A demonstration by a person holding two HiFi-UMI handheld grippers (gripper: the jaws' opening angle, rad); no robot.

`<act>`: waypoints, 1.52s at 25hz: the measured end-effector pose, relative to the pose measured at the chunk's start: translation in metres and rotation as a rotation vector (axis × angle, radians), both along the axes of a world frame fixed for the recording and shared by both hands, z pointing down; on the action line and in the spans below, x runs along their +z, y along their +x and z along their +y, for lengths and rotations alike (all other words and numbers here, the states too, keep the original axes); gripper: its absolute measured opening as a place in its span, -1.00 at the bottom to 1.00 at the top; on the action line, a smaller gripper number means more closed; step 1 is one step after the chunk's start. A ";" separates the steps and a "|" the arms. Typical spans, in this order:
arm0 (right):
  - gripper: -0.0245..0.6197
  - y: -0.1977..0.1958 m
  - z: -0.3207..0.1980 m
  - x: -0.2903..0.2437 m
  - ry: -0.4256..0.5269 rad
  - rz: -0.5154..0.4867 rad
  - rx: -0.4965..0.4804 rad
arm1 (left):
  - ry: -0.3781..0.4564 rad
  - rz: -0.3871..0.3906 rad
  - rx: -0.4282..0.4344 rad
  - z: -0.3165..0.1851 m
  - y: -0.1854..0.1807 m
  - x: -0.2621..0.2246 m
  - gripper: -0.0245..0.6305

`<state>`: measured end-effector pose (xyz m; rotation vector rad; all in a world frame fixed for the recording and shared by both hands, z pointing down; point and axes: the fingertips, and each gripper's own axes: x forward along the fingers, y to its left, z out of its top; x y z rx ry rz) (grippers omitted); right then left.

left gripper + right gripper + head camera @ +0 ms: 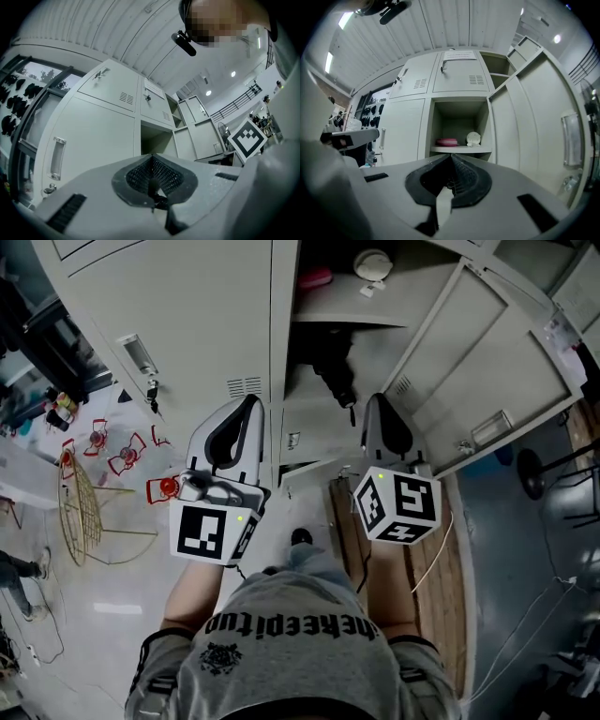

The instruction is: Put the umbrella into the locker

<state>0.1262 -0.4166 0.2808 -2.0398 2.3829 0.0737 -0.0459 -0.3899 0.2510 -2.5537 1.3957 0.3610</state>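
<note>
The left gripper (251,401) and right gripper (378,399) each had fingers pressed together, empty. The dark umbrella (333,371) lay inside the open locker (487,362) under its shelf (337,317), at 11 o'clock from the right gripper.

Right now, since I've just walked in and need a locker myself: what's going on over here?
A person stands facing a bank of grey lockers with a gripper in each hand. The left gripper and the right gripper both have their jaws together with nothing between them. One locker is open, its door swung wide. Its shelf holds a pink thing and a white round thing. Below the shelf is a dark thing, possibly the umbrella, already inside.
</note>
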 end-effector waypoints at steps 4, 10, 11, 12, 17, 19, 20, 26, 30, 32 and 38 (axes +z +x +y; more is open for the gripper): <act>-0.92 0.001 0.019 -0.003 0.018 0.003 0.011 | 0.007 -0.004 0.011 0.011 0.001 -0.002 -0.91; -0.92 0.000 0.046 -0.006 0.044 0.012 0.023 | 0.011 -0.002 0.024 0.026 0.001 -0.005 -0.91; -0.92 0.000 0.050 -0.007 0.047 0.014 0.025 | 0.013 -0.002 0.026 0.029 0.001 -0.006 -0.91; -0.92 0.000 0.054 -0.007 0.051 0.015 0.028 | 0.014 -0.003 0.029 0.032 0.001 -0.007 -0.91; -0.92 0.000 0.076 -0.009 0.068 0.019 0.041 | 0.020 -0.004 0.041 0.046 0.002 -0.008 -0.91; -0.92 0.000 0.084 -0.009 0.072 0.019 0.047 | 0.019 -0.005 0.044 0.052 0.001 -0.008 -0.91; -0.92 0.000 0.088 -0.009 0.073 0.019 0.050 | 0.020 -0.005 0.046 0.055 0.001 -0.008 -0.91; -0.92 -0.002 0.107 -0.007 0.081 0.030 0.063 | 0.012 -0.008 0.058 0.068 0.001 -0.005 -0.91; -0.92 -0.004 0.117 -0.006 0.085 0.014 0.067 | 0.011 -0.011 0.066 0.075 0.001 -0.003 -0.91; -0.92 -0.004 0.122 -0.006 0.089 0.008 0.070 | 0.010 -0.013 0.068 0.078 0.000 -0.002 -0.91; -0.92 -0.007 0.132 -0.007 0.092 0.005 0.077 | 0.007 -0.016 0.072 0.085 -0.002 0.000 -0.91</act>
